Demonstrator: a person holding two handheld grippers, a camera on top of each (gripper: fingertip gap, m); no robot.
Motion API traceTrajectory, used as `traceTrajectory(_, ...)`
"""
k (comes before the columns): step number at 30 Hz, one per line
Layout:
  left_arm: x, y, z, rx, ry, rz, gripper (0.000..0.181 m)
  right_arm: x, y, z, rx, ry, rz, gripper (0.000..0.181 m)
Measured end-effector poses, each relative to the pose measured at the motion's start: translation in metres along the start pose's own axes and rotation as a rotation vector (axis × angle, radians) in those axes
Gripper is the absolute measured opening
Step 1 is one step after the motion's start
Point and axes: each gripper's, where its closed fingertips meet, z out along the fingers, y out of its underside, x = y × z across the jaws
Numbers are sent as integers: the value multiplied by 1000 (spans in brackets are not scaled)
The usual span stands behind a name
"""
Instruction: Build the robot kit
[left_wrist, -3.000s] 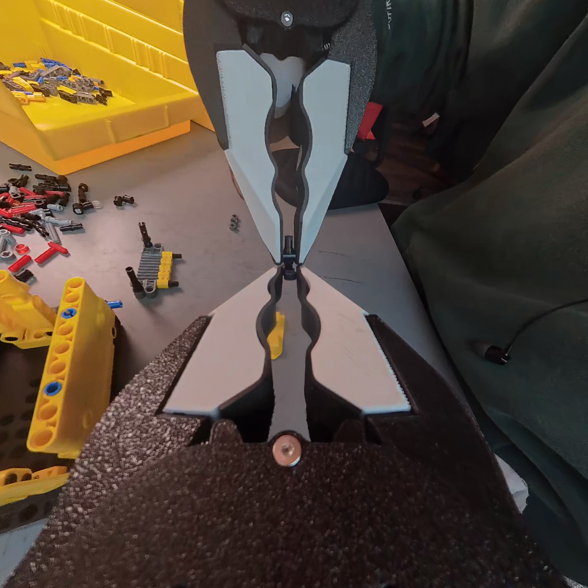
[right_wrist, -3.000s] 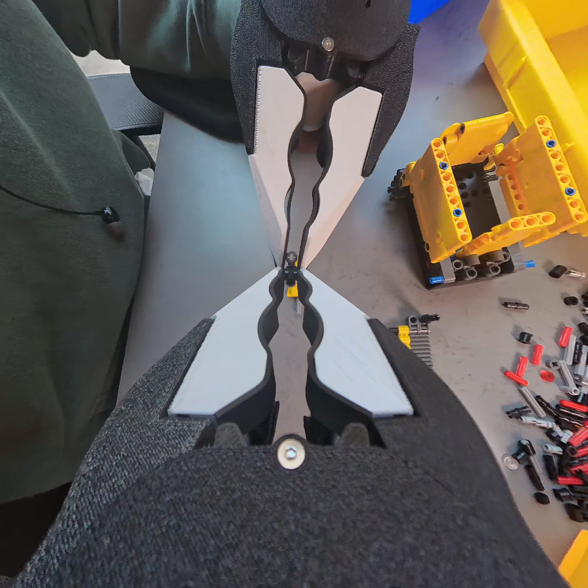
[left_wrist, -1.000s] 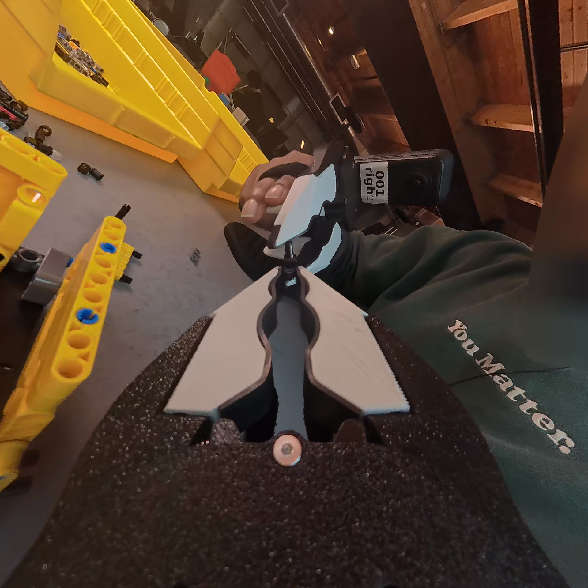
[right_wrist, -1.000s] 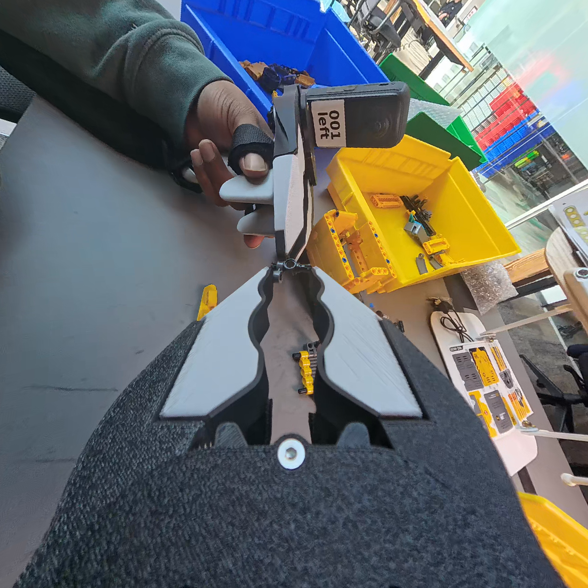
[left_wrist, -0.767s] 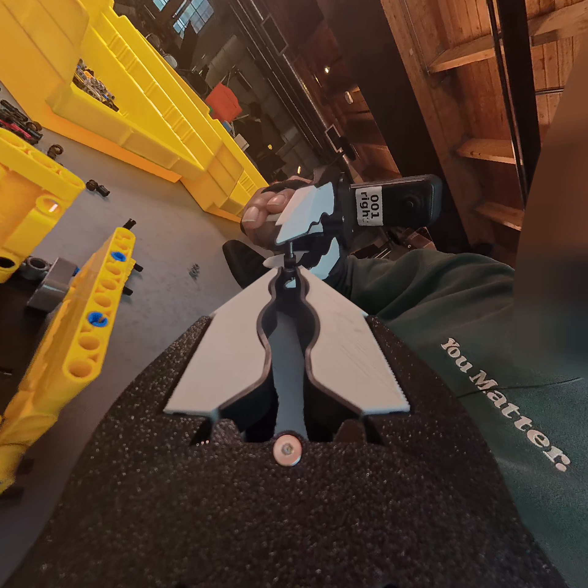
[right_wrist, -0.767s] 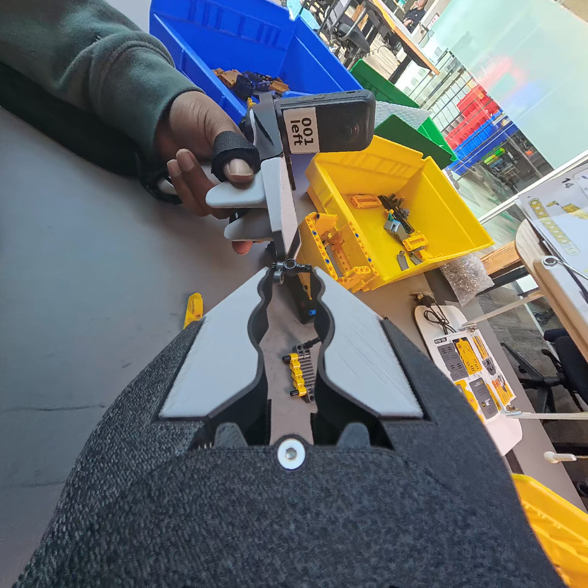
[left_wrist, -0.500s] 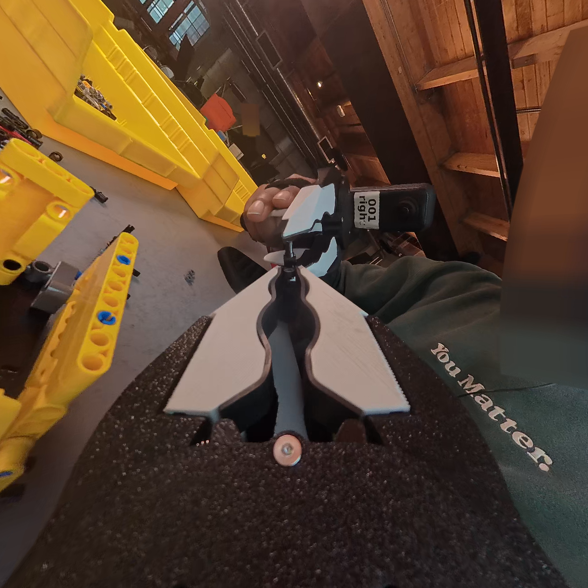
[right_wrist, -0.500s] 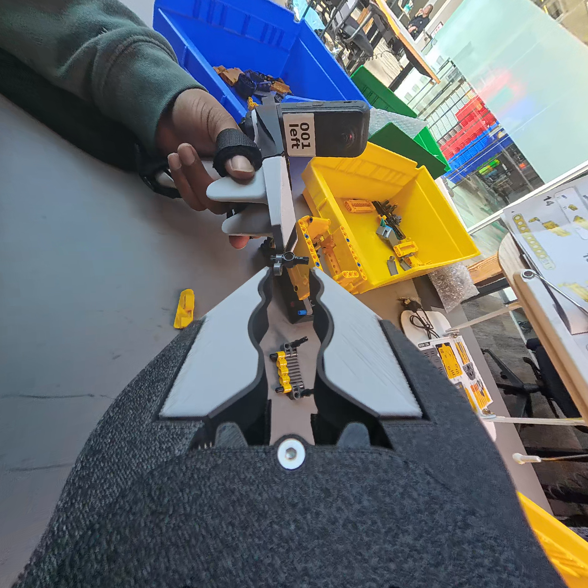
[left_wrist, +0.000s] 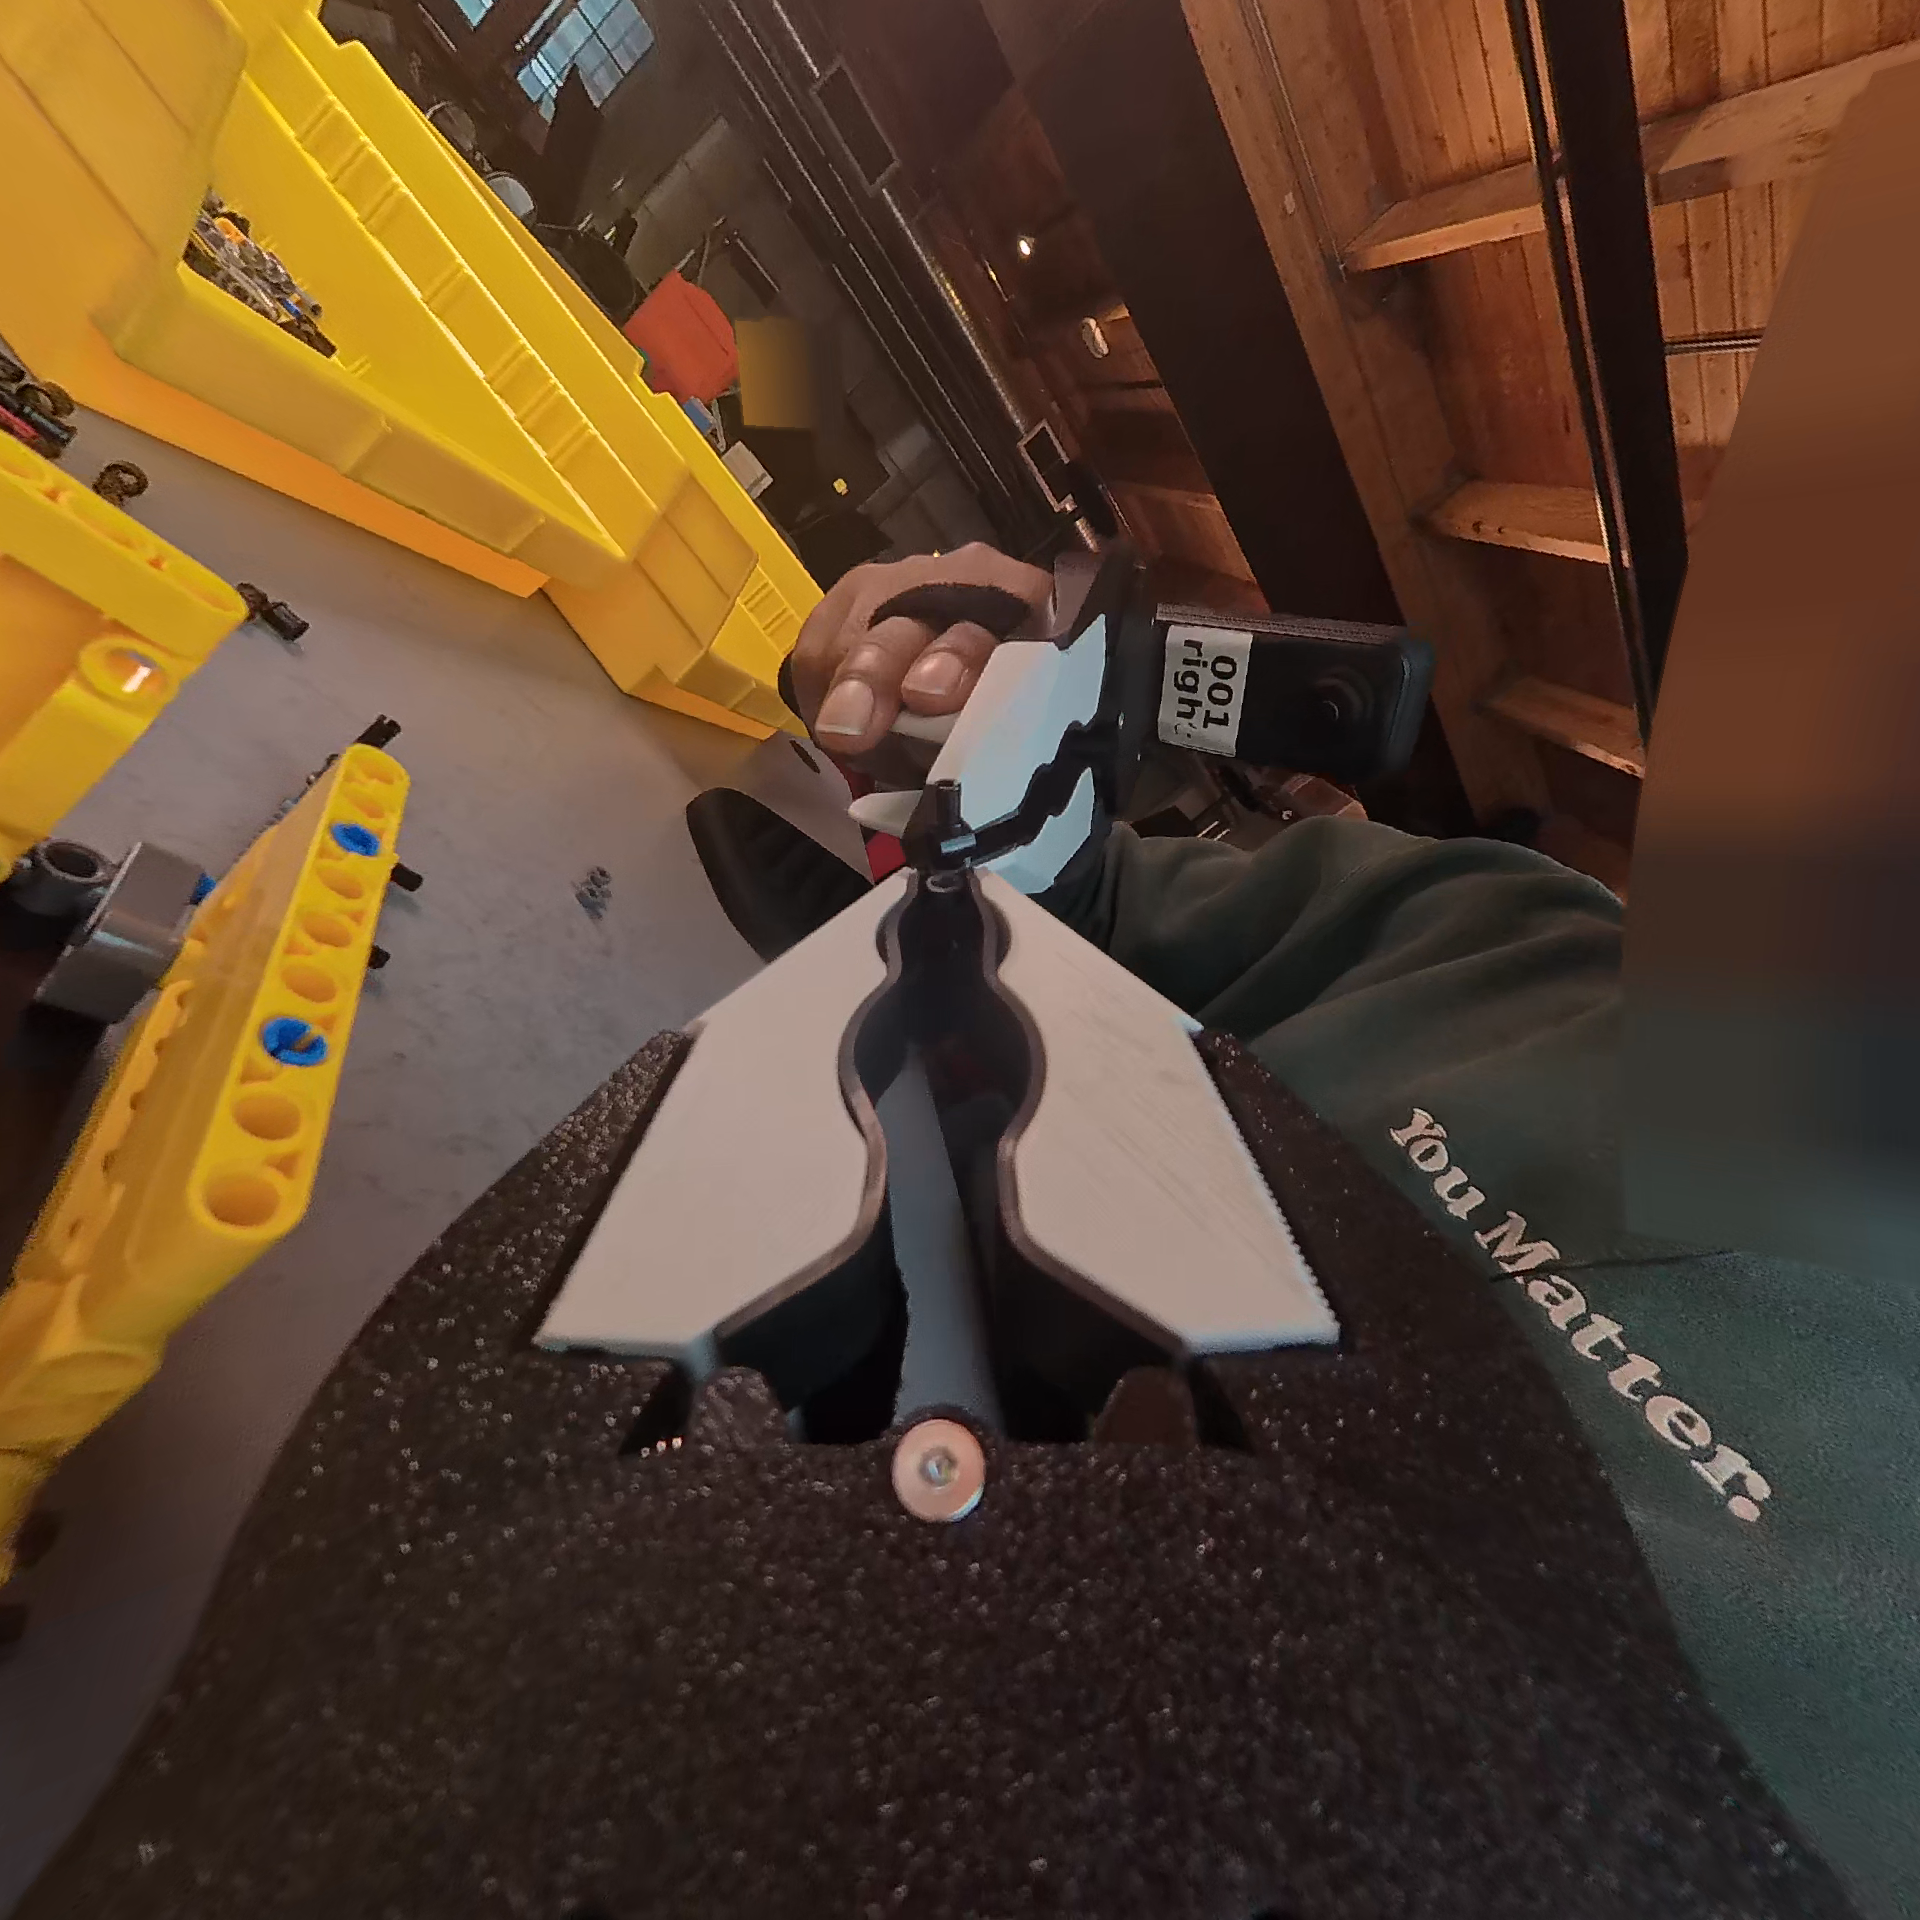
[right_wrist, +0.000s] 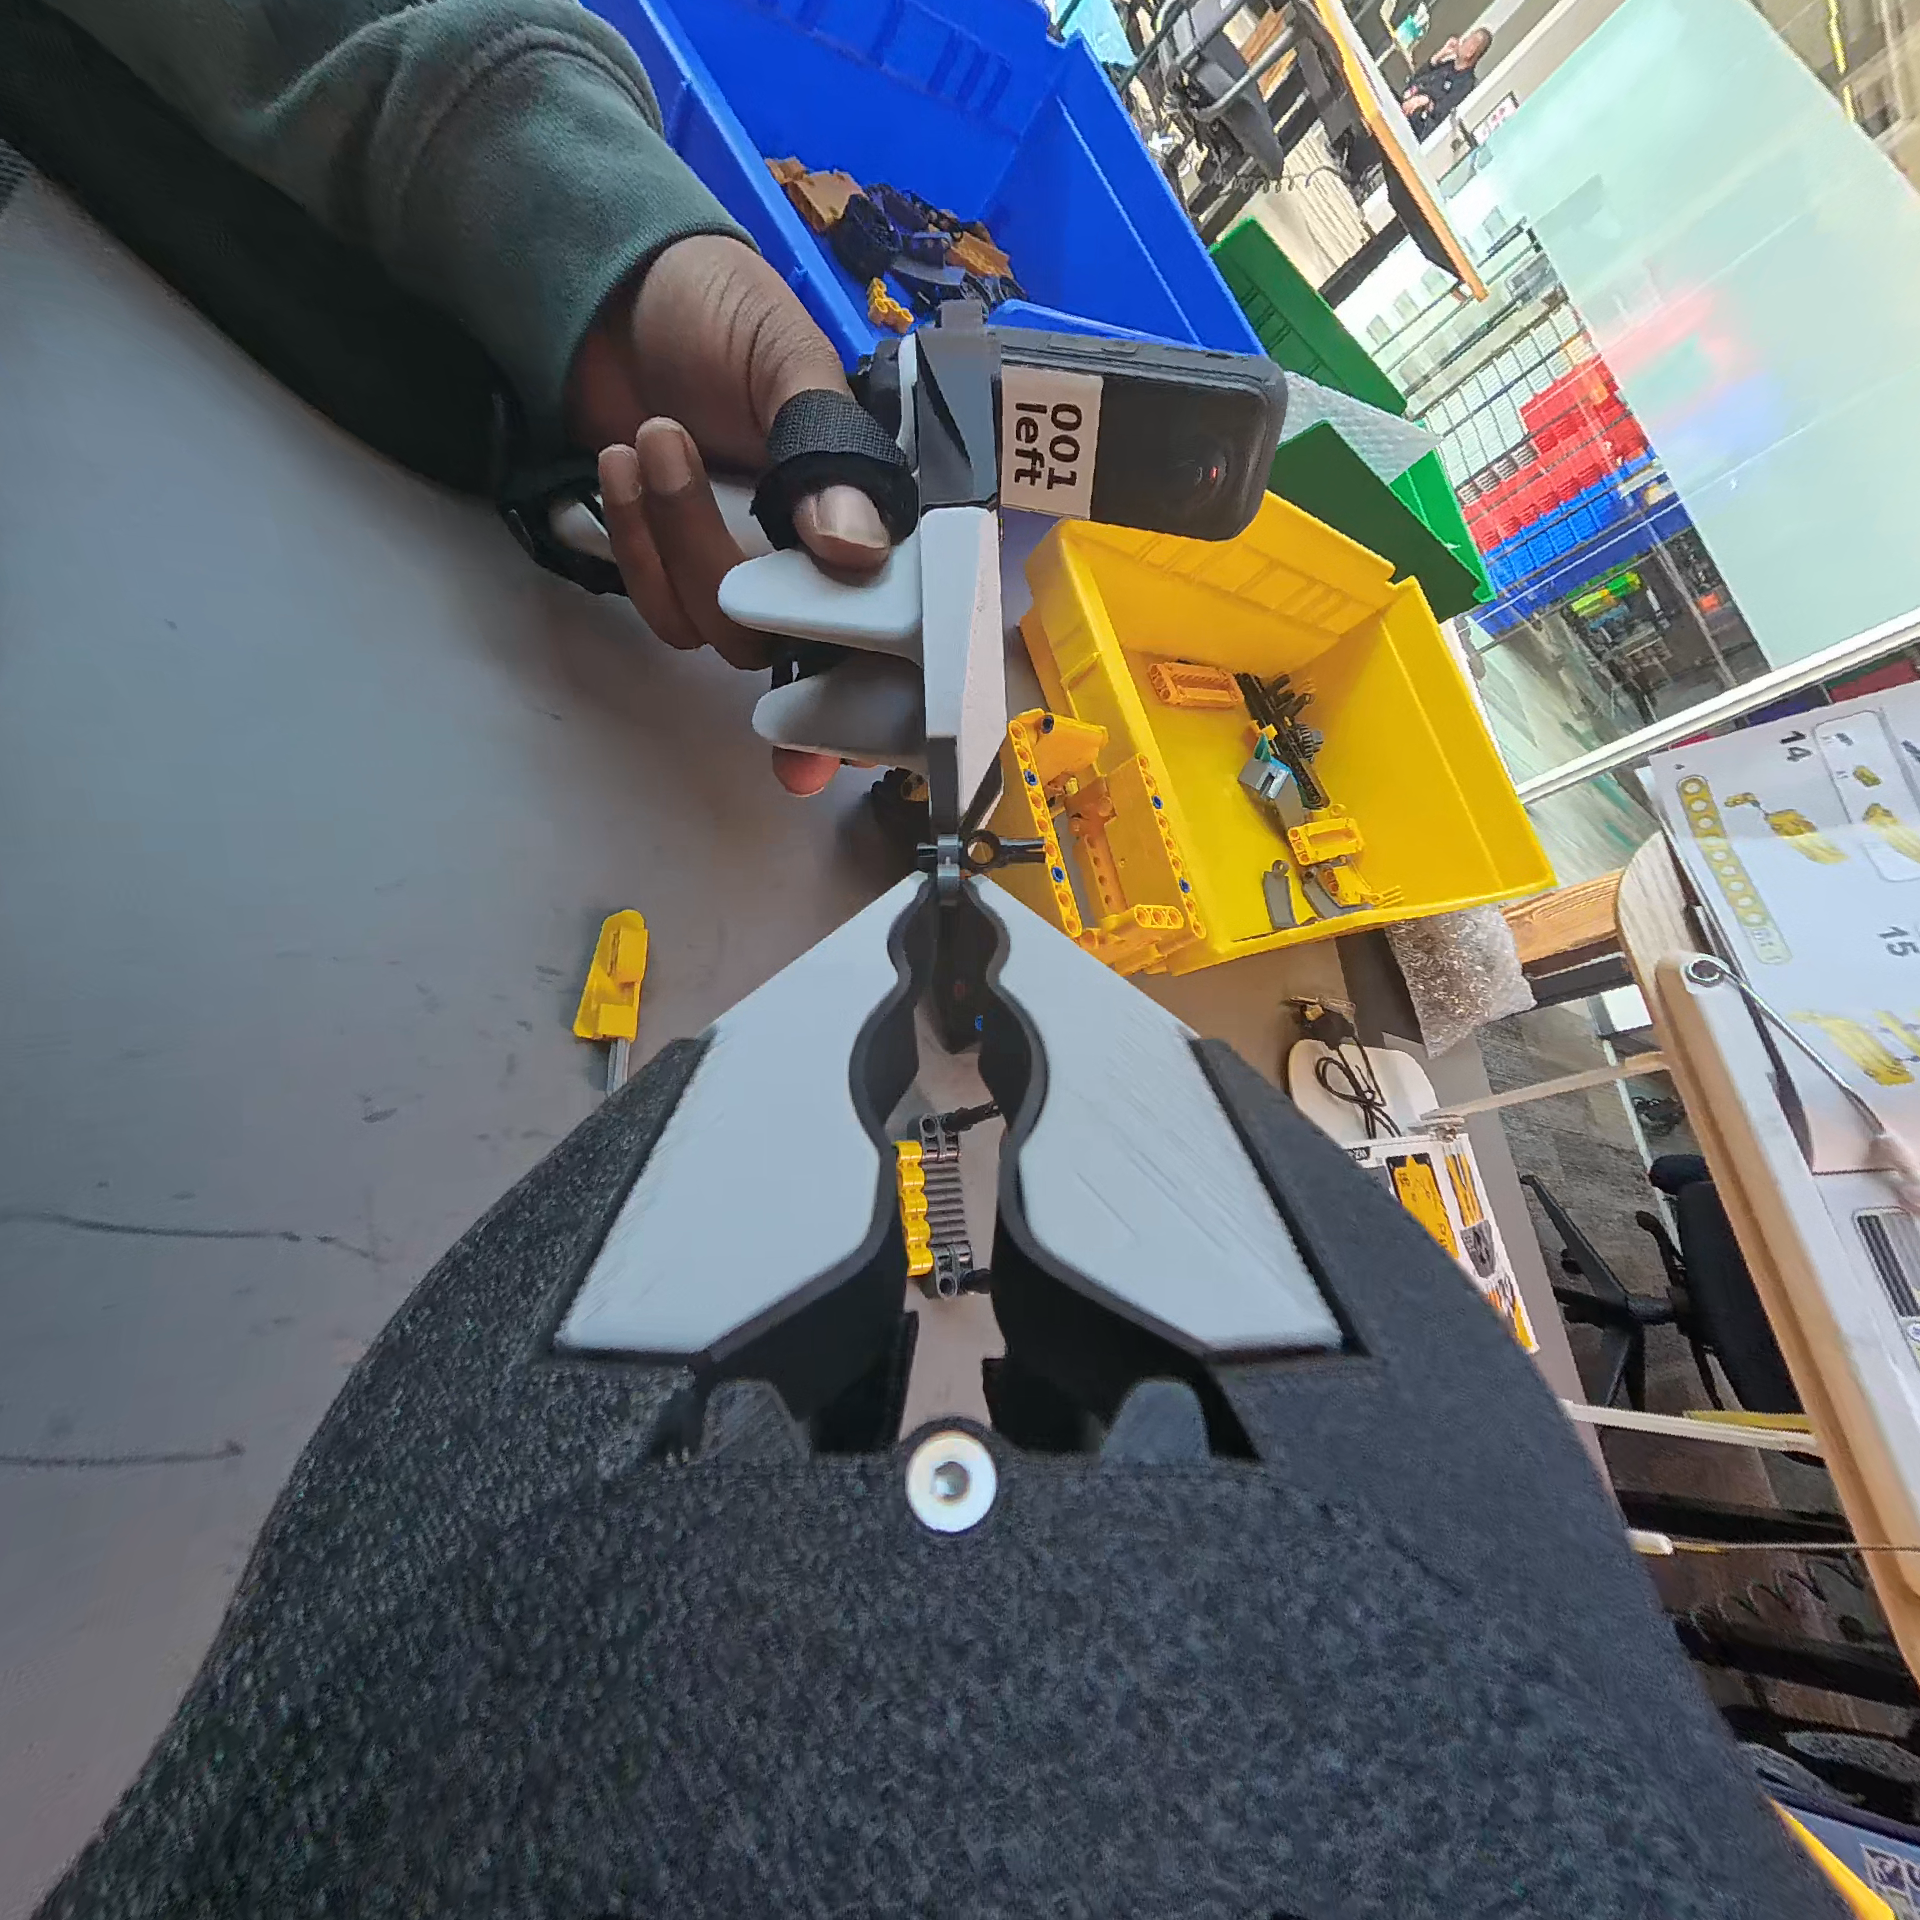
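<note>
While our left gripper (left_wrist: 943, 879) and right gripper (right_wrist: 943, 881) meet tip to tip above the grey table (right_wrist: 260, 831), both pinch one small black knobbly connector (right_wrist: 971, 854), near the yellow perforated beam (left_wrist: 244, 1049).

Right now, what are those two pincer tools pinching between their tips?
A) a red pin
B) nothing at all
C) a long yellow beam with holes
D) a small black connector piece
D: the left gripper and the right gripper meet tip to tip, both shut on the small black connector piece, held above the grey table; the yellow beam lies apart.
</note>
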Motion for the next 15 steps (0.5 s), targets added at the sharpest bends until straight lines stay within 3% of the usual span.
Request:
traceTrajectory(3,0,0,1,-5,-6,9,5,1,1,-1,-8,6,-4,3)
traceTrajectory(7,0,2,1,-15,2,-1,6,5,5,-4,-33,-1,-19,23)
traceTrajectory(15,0,11,5,-65,6,-12,5,-6,1,-2,-53,-95,-111,23)
